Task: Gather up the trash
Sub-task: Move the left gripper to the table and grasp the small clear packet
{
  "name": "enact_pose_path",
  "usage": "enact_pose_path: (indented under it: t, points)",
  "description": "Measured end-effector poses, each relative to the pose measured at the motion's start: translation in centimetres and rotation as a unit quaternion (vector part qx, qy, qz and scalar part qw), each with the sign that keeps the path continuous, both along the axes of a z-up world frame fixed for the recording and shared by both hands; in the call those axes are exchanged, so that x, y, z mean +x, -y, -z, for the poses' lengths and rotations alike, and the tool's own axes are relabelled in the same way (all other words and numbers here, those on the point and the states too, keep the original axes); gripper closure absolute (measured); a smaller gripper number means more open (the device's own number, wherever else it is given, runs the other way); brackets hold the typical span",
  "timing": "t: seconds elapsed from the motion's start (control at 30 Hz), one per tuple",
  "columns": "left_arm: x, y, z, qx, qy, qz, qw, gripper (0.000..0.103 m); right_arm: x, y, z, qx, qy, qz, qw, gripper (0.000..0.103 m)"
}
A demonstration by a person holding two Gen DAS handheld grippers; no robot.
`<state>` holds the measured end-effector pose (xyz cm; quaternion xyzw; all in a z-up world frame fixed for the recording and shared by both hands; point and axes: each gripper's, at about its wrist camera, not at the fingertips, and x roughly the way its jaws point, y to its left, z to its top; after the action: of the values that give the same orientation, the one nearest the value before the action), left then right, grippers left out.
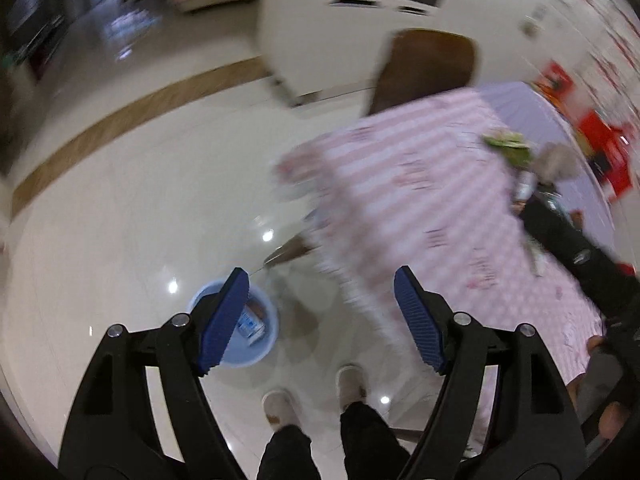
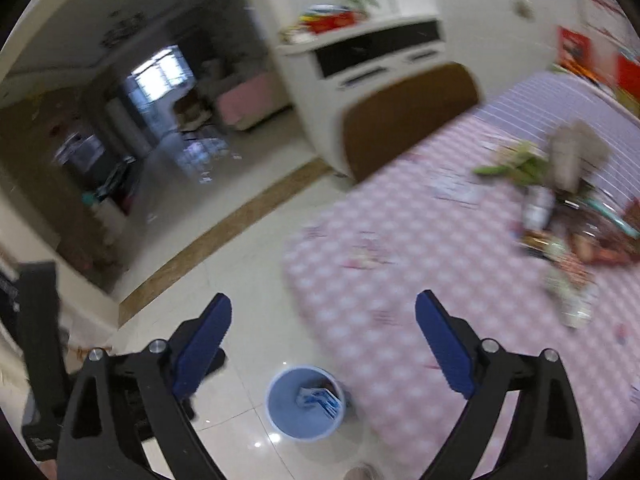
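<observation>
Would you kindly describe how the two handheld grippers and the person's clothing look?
Both the left gripper and right gripper have black plastic frames with silver pivot bolts and ribbed blue finger pads. The person wears black trousers, pale shoes and a black sleeve.

right gripper (image 2: pixel 322 342) agape above bin (image 2: pixel 306 402) (wrappers inside)

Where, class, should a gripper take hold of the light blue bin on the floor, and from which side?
Grip the blue bin by its thin upper rim, coming from above. It stands upright with its mouth open, and its round body looks too wide for open jaws.
</observation>
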<state>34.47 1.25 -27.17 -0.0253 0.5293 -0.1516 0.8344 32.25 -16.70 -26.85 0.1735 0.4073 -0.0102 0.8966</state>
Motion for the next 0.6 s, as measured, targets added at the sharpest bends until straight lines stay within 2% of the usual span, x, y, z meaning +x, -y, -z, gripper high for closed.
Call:
enact_pose_path:
  t: [0.1, 0.2, 0.3, 0.4, 0.6]
  points:
    - [0.0, 5.7, -0.9, 0.003, -0.002, 0.040, 0.9992, 0.029, -1.8, 5.6, -0.1, -0.027, -0.006, 0.044, 0.999, 0.011]
    - [-0.9, 12.0, -0.6, 0.011, -0.010, 0.079, 0.9968, 0.029, -3.9, 11.2, 0.6, -0.054, -0.025, 0.086, 0.995, 0.011]
    - [-1.8, 18.6, 0.8, 0.007, -0.044, 0.111, 0.9929, 0.029, -5.9, 17.1, 2.1, -0.060, -0.059, 0.122, 0.989, 0.012]
    - [-1.9, 24.8, 2.9, 0.018, -0.056, 0.138, 0.9886, 0.029, -8.0, 21.9, 3.2, -0.059, -0.078, 0.145, 0.985, 0.012]
    - [-1.2, 32.1, 6.4, 0.043, -0.083, 0.142, 0.9855, 0.037, -8.0, 28.1, 6.1, -0.038, -0.102, 0.145, 0.983, 0.012]
